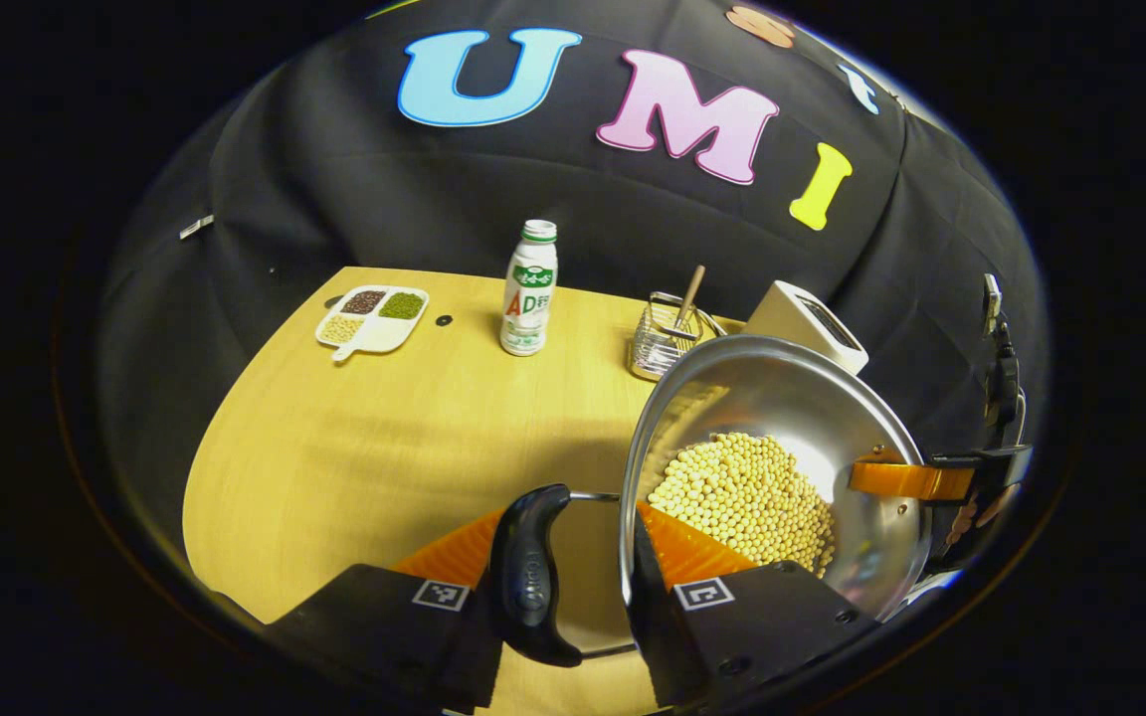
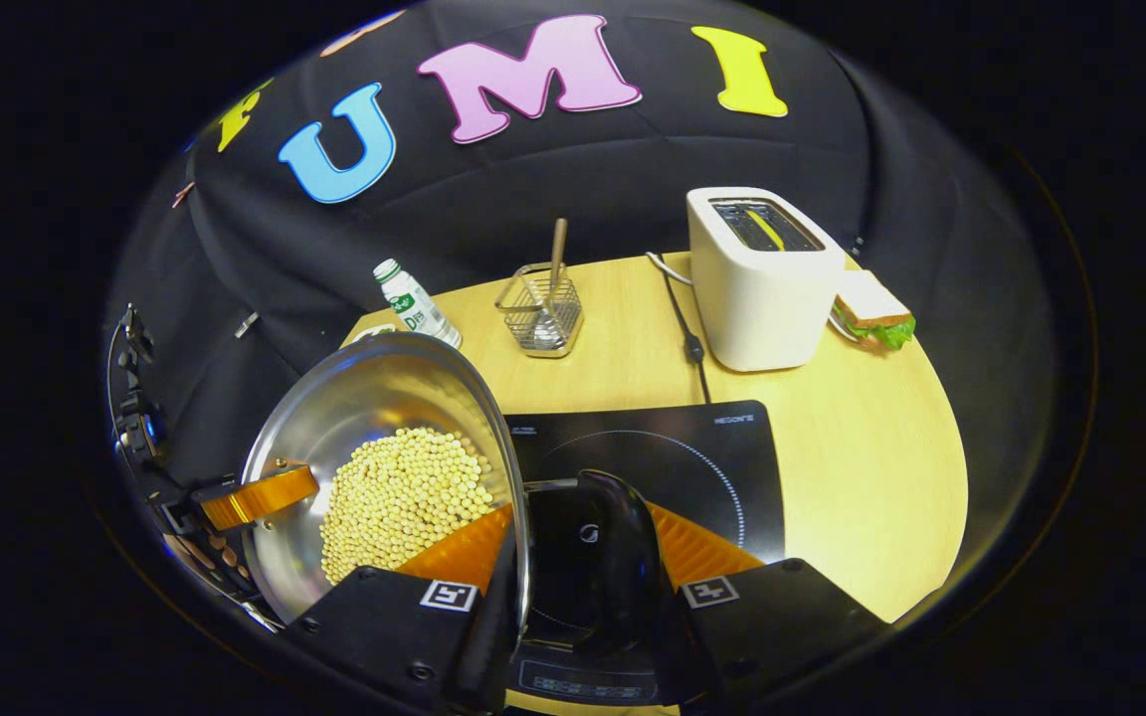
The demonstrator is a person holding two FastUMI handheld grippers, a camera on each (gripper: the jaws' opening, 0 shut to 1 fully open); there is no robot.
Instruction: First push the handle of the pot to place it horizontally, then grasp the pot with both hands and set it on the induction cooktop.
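Left gripper (image 1: 573,582) is clamping the pot's (image 1: 792,398) black side handle (image 1: 530,572). Right gripper (image 2: 573,587) is gripping the opp. handle (image 2: 598,557), pot tilting above the cooktop (image 2: 672,452).

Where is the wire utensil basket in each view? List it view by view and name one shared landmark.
Left gripper view: the wire utensil basket stands at the table's far side, right of centre, just behind the pot rim.
Right gripper view: the basket is upper centre, left of the toaster.
Shared landmark: the white bottle, left of the basket in both.
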